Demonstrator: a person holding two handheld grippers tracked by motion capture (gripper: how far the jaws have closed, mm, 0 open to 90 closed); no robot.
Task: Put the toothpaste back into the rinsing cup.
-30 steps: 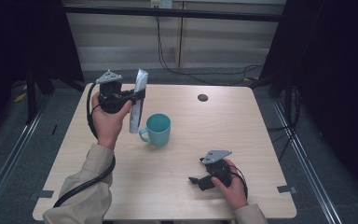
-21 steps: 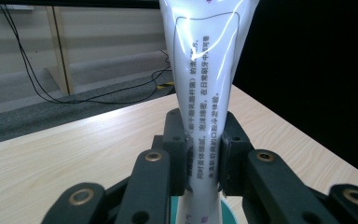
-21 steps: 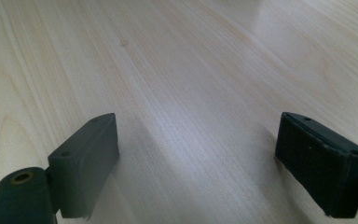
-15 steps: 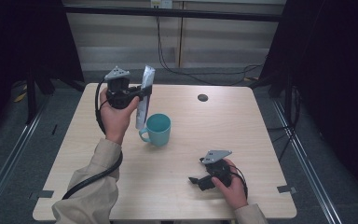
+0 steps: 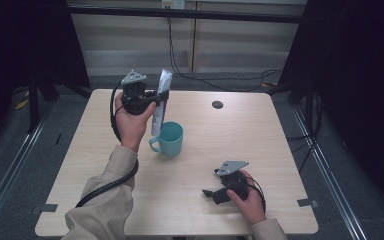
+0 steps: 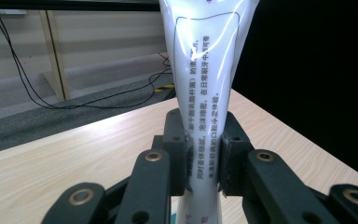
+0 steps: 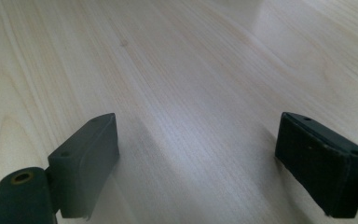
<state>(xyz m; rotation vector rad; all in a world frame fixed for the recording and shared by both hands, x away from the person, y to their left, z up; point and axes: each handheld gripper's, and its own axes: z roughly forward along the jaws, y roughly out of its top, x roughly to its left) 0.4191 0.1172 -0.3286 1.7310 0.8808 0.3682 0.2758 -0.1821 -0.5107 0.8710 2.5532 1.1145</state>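
Your left gripper [image 5: 161, 95] is clamping the white, soft plastic toothpaste tube [image 5: 160, 102], hanging upright over the teal ceramic mug [image 5: 170, 139]. It risks catching the rim and tipping the mug. Your right gripper [image 5: 211, 193] is resting open on the table.

Pale wooden table [image 5: 280, 150], grey floor [image 5: 25, 150], dark curtains [image 5: 360, 75]
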